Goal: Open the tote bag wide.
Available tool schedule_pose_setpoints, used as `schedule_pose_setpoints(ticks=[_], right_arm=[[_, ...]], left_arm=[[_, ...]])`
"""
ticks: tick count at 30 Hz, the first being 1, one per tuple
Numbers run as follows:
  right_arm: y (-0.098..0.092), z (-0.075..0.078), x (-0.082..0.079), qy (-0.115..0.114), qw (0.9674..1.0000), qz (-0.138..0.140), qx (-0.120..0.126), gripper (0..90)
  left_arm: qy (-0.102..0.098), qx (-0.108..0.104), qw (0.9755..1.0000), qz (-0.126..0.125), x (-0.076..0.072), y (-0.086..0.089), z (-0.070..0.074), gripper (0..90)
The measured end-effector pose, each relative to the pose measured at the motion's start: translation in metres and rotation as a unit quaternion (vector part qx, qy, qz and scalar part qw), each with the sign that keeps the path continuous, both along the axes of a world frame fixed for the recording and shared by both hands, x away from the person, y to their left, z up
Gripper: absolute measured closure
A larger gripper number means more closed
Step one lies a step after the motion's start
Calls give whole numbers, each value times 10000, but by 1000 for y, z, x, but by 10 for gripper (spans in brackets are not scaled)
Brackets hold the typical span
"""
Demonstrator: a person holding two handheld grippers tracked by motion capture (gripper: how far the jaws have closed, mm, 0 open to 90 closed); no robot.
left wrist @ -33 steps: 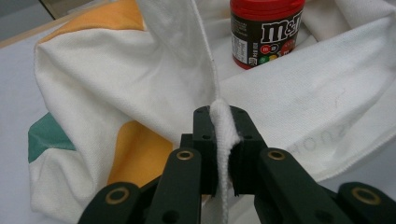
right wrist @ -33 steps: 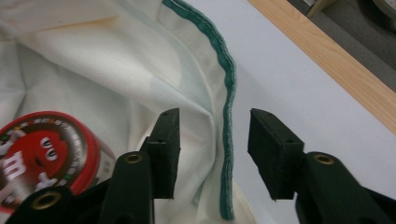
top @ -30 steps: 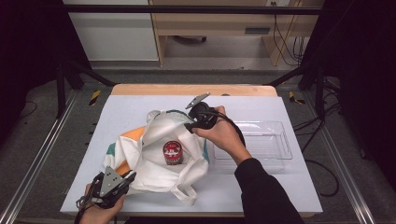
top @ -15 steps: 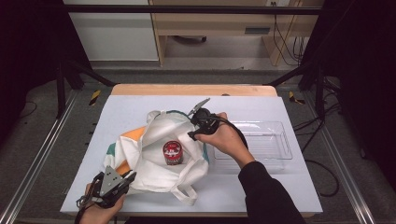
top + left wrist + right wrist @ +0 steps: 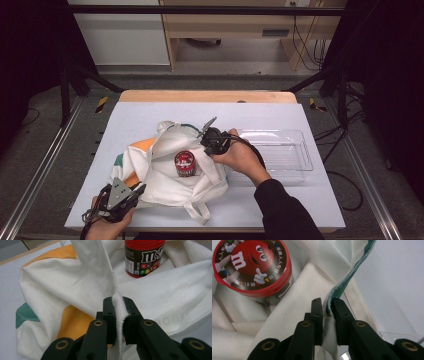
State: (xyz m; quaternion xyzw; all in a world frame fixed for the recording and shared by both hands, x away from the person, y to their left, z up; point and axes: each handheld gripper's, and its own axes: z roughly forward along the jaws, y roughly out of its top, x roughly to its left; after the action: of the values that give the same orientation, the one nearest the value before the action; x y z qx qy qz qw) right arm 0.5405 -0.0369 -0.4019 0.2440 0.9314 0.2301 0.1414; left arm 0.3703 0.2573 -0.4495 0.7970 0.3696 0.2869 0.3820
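Bag point(image 5: 167, 167), white cloth, lies on counter point(image 5: 300, 200), mouth spread wide; red-lidded jar point(image 5: 184, 163) stands upright inside it. Clear tray point(image 5: 295, 150) sits just right of bag. Left gripper point(image 5: 131, 193): jaws clamped on near bag edge. Right gripper point(image 5: 208, 131): jaws have just been closing, now pinch green-trimmed rim point(image 5: 342, 281) beside jar.
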Motion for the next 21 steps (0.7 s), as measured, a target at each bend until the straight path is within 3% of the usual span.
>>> schedule_pose_setpoints(ticks=[5,13,14,15,19,21], right_arm=[[-1,1,0,-102,9999,-22,-49,832],[-12,23,5,-547,9980,-208,235,846],[-13,26,5,-623,9975,-217,254,846],[-13,29,5,-678,9970,-231,277,847],[-18,42,7,-986,9937,-362,392,851],[-20,44,9,-1014,9932,-407,389,851]], left_arm=[[26,-11,10000,25,0,1,0,824],[27,-63,9999,81,-1,7,4,833],[157,-185,9997,50,-3,6,4,833],[54,-85,9999,69,-3,8,5,834],[5,-76,9999,99,-4,11,8,836],[9,-43,9999,108,-4,12,8,837]])
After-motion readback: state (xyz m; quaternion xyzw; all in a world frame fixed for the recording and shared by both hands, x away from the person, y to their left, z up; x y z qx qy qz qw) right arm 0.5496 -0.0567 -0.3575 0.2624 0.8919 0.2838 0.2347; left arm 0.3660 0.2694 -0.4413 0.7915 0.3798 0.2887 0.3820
